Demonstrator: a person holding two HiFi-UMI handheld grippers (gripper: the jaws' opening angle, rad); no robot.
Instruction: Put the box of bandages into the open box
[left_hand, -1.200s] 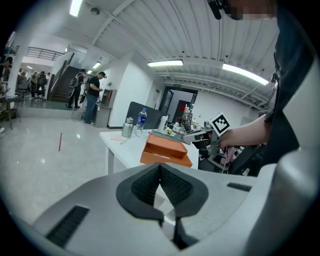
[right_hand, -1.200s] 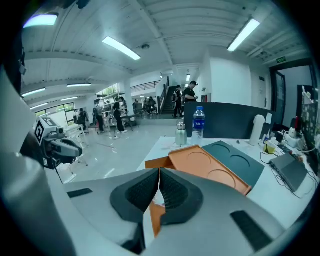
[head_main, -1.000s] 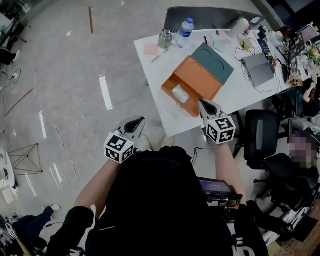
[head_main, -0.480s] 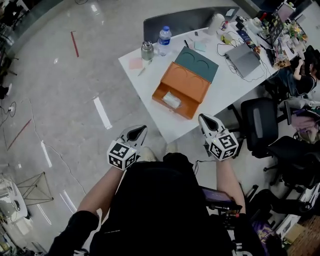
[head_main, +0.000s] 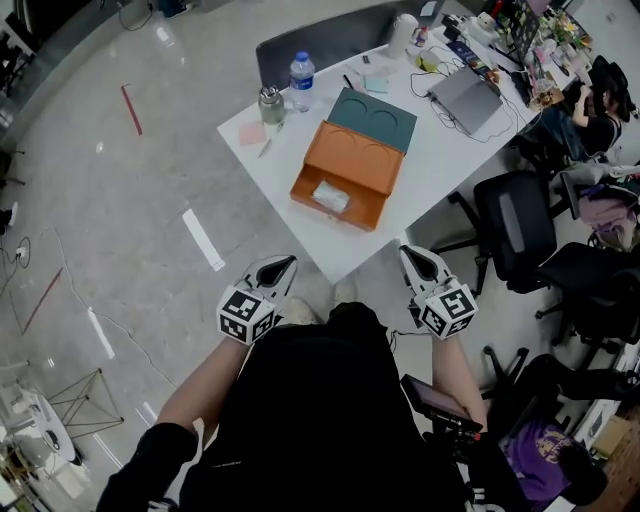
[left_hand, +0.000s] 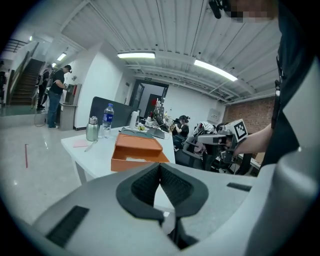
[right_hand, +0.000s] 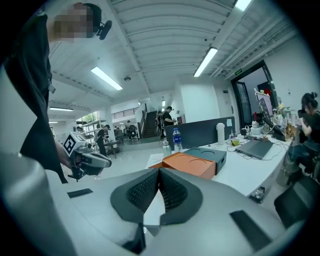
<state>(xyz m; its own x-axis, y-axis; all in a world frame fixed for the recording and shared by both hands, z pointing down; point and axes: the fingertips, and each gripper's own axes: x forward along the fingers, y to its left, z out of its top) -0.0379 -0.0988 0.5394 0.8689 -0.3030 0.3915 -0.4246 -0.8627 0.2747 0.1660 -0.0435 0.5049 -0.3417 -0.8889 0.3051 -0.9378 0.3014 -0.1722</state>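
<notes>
Farther now, white table (head_main: 440, 165) bearing open box (head_main: 352, 172) stands on glossy floor (head_main: 120, 200).

White table (head_main: 436, 172) bears orange box (head_main: 350, 168) (open), bottle (head_main: 301, 80), laptop (head_main: 465, 98).

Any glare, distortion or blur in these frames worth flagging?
Head view: sharp, wide-angle bend at edges; glossy floor shows bright light streaks; open orange box evenly lit. Left gripper view: heavy fisheye, black corners, ceiling strip lights blown out. Right gripper view: same fisheye, mosaic patch top left.
</notes>
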